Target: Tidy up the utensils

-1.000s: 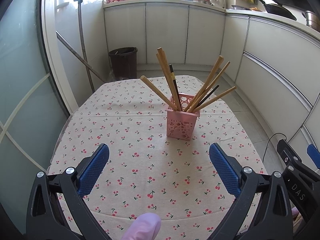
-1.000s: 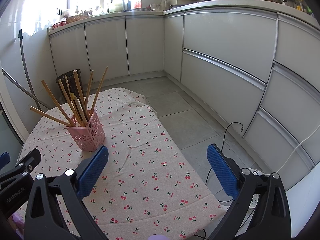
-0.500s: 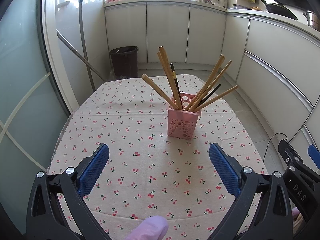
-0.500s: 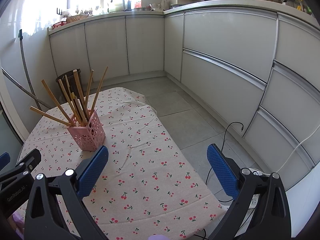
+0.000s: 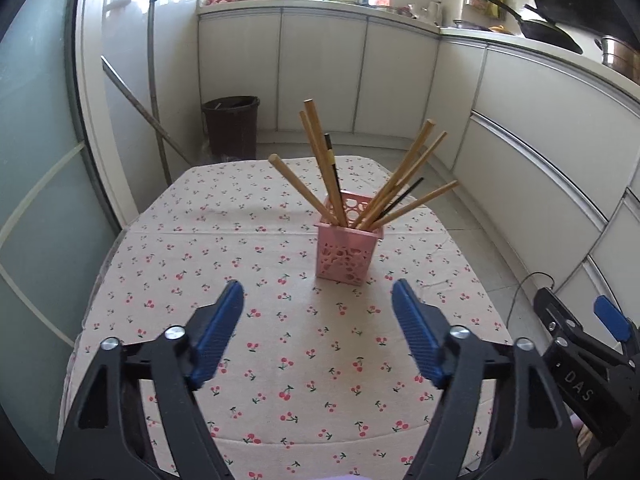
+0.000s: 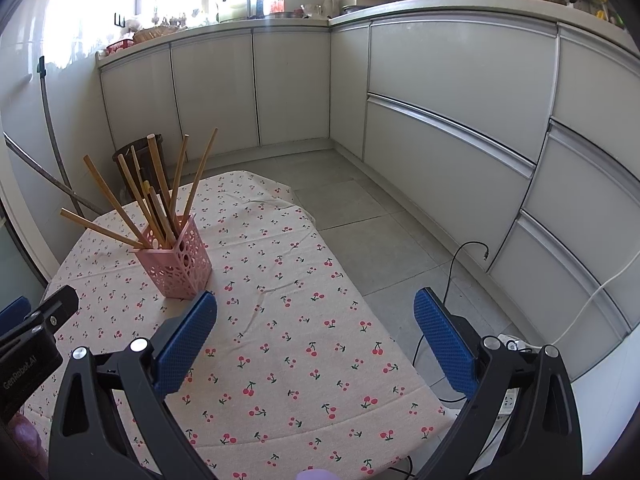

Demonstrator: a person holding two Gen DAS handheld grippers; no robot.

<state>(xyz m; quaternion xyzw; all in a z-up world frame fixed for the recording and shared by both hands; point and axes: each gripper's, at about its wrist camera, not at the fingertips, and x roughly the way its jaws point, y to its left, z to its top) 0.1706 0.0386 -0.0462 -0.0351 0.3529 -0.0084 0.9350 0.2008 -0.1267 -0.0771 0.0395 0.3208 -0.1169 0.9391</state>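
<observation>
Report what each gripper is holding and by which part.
Nothing is held. The left gripper and right gripper are both open; the chopsticks all stand in the pink holder.

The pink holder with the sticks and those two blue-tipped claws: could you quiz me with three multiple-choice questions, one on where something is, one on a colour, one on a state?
1. Where does the pink holder stand?
A. on the floor
B. on the cherry-print tablecloth
C. on the kitchen counter

2. What colour are most chopsticks in it?
A. light wood
B. white
C. red

3. How is the left gripper?
A. shut on a chopstick
B. shut and empty
C. open and empty

Answers:
1 B, the cloth shows all around its base.
2 A, tan sticks fan out, with a black one or two among them.
3 C, its blue pads stand wide apart with only cloth between; the right gripper looks the same.
</observation>
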